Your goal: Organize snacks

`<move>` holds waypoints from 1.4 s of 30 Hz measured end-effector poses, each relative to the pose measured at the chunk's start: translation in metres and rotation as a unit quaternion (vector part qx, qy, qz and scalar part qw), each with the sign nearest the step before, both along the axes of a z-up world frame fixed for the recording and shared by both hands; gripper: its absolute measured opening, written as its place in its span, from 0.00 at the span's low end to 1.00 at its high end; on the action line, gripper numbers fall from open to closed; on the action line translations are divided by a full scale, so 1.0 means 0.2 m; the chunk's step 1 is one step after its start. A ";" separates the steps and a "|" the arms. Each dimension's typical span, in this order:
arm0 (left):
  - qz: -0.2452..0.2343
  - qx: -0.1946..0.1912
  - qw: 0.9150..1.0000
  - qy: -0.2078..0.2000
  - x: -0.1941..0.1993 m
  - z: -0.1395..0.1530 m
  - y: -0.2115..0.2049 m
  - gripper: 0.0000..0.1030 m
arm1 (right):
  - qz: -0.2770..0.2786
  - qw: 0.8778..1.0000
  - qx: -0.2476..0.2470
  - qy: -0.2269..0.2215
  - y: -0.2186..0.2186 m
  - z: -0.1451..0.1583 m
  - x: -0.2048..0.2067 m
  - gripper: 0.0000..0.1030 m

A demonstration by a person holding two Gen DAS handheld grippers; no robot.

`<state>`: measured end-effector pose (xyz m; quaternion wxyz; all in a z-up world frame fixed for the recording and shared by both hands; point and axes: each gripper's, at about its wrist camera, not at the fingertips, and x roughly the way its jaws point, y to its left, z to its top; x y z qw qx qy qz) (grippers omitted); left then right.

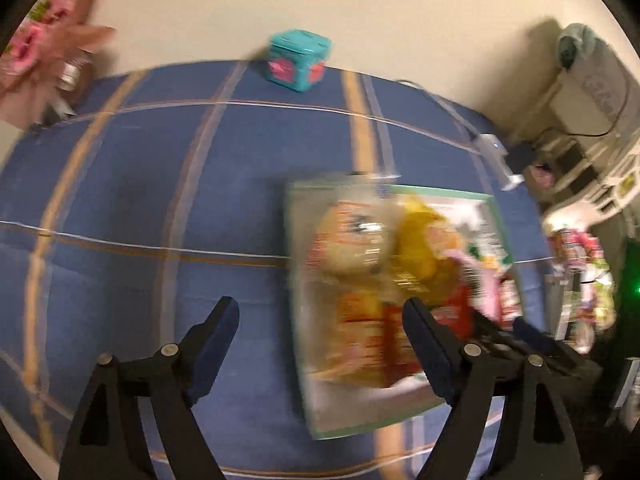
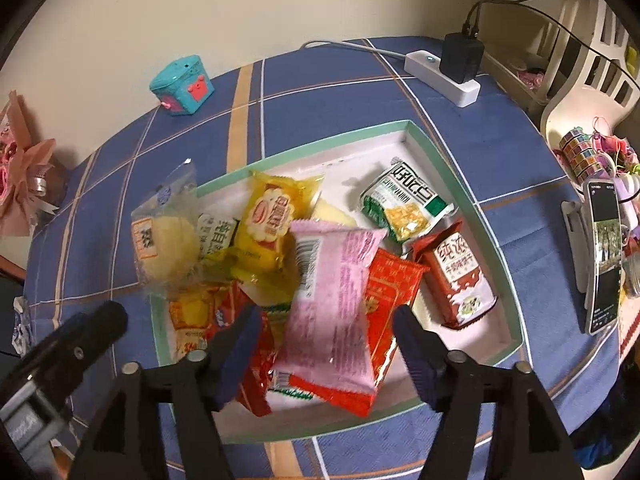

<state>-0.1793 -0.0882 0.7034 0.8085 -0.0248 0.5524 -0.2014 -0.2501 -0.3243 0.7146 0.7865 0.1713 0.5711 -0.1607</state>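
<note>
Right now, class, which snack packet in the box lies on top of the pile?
The pink packet: it lies across the red and yellow ones, nothing covering it.

A plain cream wall (image 2: 280, 4) runs behind the worktop (image 2: 500, 152), which is covered by a blue cloth with orange and white check lines. A white power strip (image 2: 442, 78) lies near its far right corner with a black charger (image 2: 460, 58) plugged in. A white slatted rack (image 2: 592, 60) stands to the right.
</note>
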 end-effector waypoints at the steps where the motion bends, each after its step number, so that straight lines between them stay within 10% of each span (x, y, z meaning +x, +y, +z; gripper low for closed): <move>1: 0.008 0.018 1.000 -0.008 -0.01 0.00 0.03 0.90 | 0.003 1.000 -0.001 -0.003 0.02 0.00 -0.01 0.79; 11: 0.037 0.096 0.993 -0.062 -0.18 0.02 0.27 0.93 | 0.025 0.999 -0.030 -0.030 0.20 0.08 -0.18 1.00; 42: 0.032 0.132 0.988 -0.074 -0.35 -0.01 0.39 0.93 | 0.026 0.999 -0.029 -0.026 0.30 0.09 -0.39 1.00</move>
